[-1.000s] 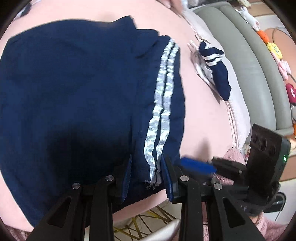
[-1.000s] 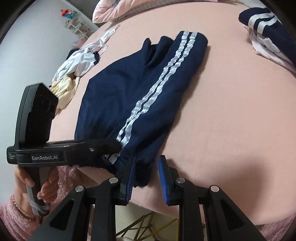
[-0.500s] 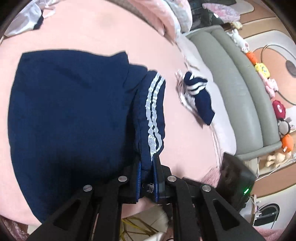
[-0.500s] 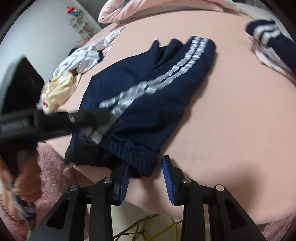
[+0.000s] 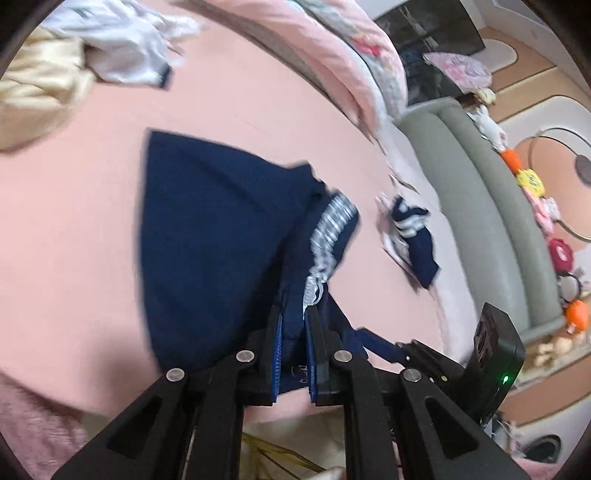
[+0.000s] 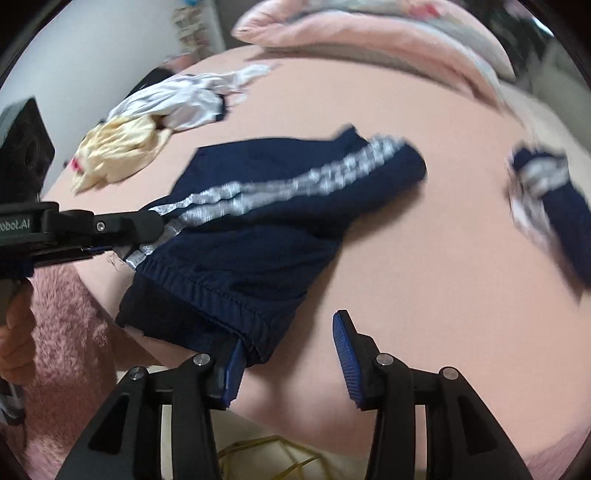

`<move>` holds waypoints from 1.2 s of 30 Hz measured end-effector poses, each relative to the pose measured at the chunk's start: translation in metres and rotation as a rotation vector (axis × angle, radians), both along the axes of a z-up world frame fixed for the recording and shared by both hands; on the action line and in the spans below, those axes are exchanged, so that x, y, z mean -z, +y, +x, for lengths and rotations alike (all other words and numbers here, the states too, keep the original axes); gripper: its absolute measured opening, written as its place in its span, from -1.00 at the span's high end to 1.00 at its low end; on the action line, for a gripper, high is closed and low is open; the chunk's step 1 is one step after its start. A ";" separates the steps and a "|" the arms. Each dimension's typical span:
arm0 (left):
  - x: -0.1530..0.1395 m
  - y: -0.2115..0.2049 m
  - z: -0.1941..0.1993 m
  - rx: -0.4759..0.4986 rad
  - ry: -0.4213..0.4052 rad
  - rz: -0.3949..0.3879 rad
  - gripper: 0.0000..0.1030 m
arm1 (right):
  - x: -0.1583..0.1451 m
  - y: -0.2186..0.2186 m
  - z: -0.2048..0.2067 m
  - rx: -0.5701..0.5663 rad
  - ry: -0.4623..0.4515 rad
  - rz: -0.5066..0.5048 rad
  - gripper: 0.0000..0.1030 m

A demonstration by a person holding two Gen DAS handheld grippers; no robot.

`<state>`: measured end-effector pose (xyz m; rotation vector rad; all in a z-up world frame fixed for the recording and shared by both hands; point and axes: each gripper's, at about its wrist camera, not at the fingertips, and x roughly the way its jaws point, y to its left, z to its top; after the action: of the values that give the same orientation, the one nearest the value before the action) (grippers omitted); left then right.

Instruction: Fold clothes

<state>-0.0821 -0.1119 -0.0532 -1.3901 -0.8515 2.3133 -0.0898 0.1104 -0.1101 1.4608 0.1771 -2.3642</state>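
Navy shorts (image 5: 214, 240) with two white side stripes lie on the pink bed sheet (image 5: 74, 229). My left gripper (image 5: 295, 314) is shut on their near edge, right at the end of the stripes, and lifts that corner. In the right wrist view the same shorts (image 6: 266, 254) sag from the left gripper (image 6: 147, 225) down to the bed's front edge. My right gripper (image 6: 288, 332) is opening; the elastic hem rests against its left finger (image 6: 234, 360), and the right pad (image 6: 341, 343) stands clear over bare sheet.
A second navy striped garment (image 6: 554, 206) lies to the right. White (image 6: 173, 99) and pale yellow clothes (image 6: 118, 151) are heaped at the far left. A pink quilt (image 6: 369, 33) runs along the back, and a grey padded headboard (image 5: 498, 221) carries toys. The bed's edge is just below my fingers.
The left gripper shut on the striped edge and raised it, pulling back from the shorts. The right gripper's jaws widened and let the hem slip out to its left finger.
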 end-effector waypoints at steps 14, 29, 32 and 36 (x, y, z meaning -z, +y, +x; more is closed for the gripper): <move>0.042 -0.019 0.020 -0.032 -0.127 -0.069 0.83 | 0.010 0.022 -0.003 0.098 -0.030 0.000 0.13; 0.056 -0.006 0.005 0.017 -0.140 0.109 0.32 | -0.001 0.033 -0.004 -0.017 -0.100 -0.048 0.08; 0.060 0.000 0.002 0.025 -0.153 0.097 0.24 | -0.021 0.051 -0.005 -0.009 -0.068 -0.077 0.08; 0.065 0.014 -0.003 0.070 -0.155 0.027 0.45 | -0.027 0.067 -0.024 0.068 -0.064 -0.181 0.08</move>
<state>-0.0855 -0.0976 -0.1178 -1.5779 -0.8593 2.1569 -0.1136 0.1776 -0.0826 1.4737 -0.1020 -2.3134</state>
